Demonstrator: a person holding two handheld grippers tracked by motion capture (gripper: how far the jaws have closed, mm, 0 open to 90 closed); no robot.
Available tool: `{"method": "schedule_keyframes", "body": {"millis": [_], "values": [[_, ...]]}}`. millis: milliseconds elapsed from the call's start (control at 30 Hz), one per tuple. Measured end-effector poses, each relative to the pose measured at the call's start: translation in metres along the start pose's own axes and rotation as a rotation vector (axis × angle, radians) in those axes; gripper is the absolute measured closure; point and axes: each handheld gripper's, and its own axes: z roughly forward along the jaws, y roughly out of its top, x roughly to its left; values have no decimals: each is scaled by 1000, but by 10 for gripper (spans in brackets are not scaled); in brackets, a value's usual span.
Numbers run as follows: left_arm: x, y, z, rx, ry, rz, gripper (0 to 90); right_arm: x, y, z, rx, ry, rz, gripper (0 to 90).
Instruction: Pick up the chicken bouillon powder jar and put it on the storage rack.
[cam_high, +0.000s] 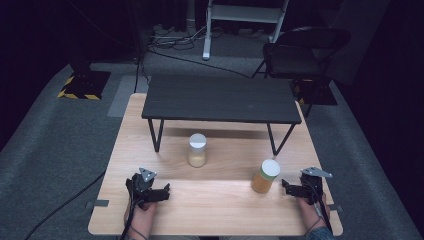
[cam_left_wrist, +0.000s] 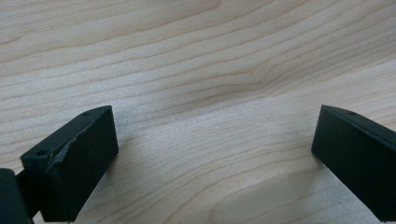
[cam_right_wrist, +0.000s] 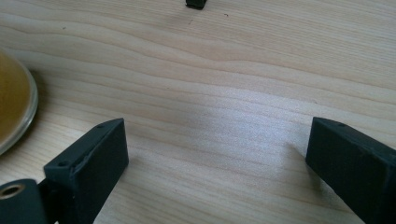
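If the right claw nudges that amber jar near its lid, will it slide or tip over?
The amber jar stands taller than it is wide, so a push near its white lid would probably tip it. It looks nearly full, so likely heavy for its size. Its smooth wall may slip between the right claw pads. A low push should slide it on the wooden table.

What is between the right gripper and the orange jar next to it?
Nothing. In the high view, bare wooden table lies between the right gripper and the orange jar, and its open jaws hold nothing.
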Motion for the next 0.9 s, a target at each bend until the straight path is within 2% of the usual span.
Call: {"method": "schedule_keyframes", "body": {"millis": [300, 333, 367, 400, 433, 633, 767, 900], "values": [[1, -1, -1, -3, -5, 1, 26, 0, 0, 0, 0, 0, 0, 54], [5, -5, -2, -28, -23, -37, 44, 0, 0, 0, 0, 0, 0, 54], [5, -5, -2, -28, -23, -37, 51, 0, 0, 0, 0, 1, -1, 54], [8, -6, -3, -34, -43, -68, 51, 0, 0, 0, 0, 1, -1, 54], [10, -7, -5, -41, -55, -82, 59, 0, 0, 0, 0, 2, -2, 54], [0, -10, -14, -103, -37, -37, 66, 0, 0, 0, 0, 3, -3, 54], [-2, -13, -23, -154, -36, -32, 68, -1, 0, 0, 0, 4, -4, 54], [-2, -17, -31, -193, -47, -12, 78, -1, 0, 0, 0, 7, -5, 54]]}}
